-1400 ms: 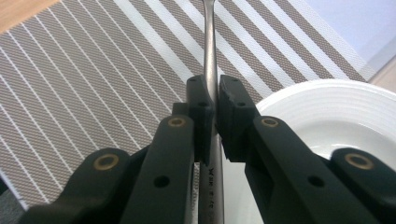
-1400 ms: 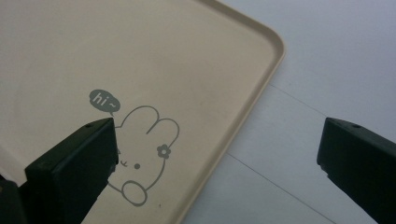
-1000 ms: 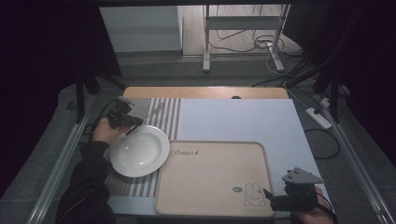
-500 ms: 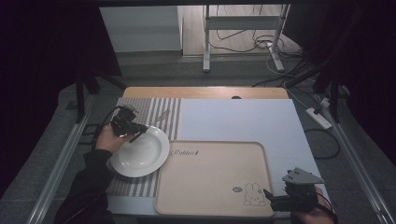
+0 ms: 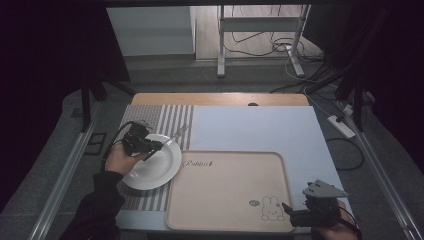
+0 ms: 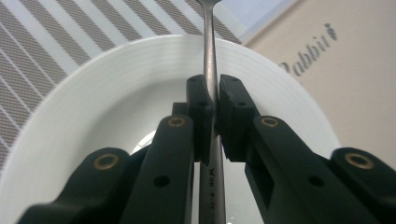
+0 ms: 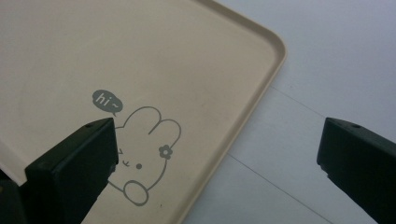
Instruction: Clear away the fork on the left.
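Clamping a thin metal utensil (image 6: pixel 208 56) by its handle, the left gripper (image 5: pixel 150 145) hangs over the white plate (image 5: pixel 156 170) at the left of the high view, on the striped mat (image 5: pixel 150 117). Stiff, light and smooth, the utensil will likely swivel or slide in the pads, so a mid-handle hold suits best. At the lower right, the right gripper (image 7: pixel 215 158) rests with jaws wide apart and nothing between them, above the beige tray (image 7: pixel 140 46) corner with the rabbit drawing.
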Demonstrator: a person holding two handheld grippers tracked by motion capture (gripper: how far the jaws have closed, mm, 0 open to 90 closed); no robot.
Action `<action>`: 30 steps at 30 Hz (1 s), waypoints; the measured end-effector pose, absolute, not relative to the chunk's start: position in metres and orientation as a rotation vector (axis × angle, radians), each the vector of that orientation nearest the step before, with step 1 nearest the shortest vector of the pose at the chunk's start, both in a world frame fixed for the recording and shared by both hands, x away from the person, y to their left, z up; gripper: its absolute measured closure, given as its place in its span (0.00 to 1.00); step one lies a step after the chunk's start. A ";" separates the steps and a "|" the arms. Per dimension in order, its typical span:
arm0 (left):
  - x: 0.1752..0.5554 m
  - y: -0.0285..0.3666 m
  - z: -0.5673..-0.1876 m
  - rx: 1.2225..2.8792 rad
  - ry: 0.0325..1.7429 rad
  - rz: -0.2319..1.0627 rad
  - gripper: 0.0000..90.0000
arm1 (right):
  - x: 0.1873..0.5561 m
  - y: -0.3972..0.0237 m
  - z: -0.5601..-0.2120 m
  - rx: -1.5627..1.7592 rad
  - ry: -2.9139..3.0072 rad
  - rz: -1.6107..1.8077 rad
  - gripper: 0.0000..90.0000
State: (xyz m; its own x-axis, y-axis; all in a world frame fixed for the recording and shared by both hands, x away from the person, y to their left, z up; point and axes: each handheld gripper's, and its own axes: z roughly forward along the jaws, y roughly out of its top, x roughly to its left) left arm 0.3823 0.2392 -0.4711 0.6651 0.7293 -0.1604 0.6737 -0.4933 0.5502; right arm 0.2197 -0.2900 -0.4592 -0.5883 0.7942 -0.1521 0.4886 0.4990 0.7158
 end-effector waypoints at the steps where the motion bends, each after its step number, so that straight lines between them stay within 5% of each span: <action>1: 0.380 0.238 -0.471 2.294 1.082 0.121 0.92 | 0.220 -0.290 -0.459 1.054 2.278 0.873 0.00; 30: 0.310 0.173 -0.479 2.325 0.993 -0.011 0.92 | 0.220 -0.290 -0.459 1.041 2.286 0.871 0.00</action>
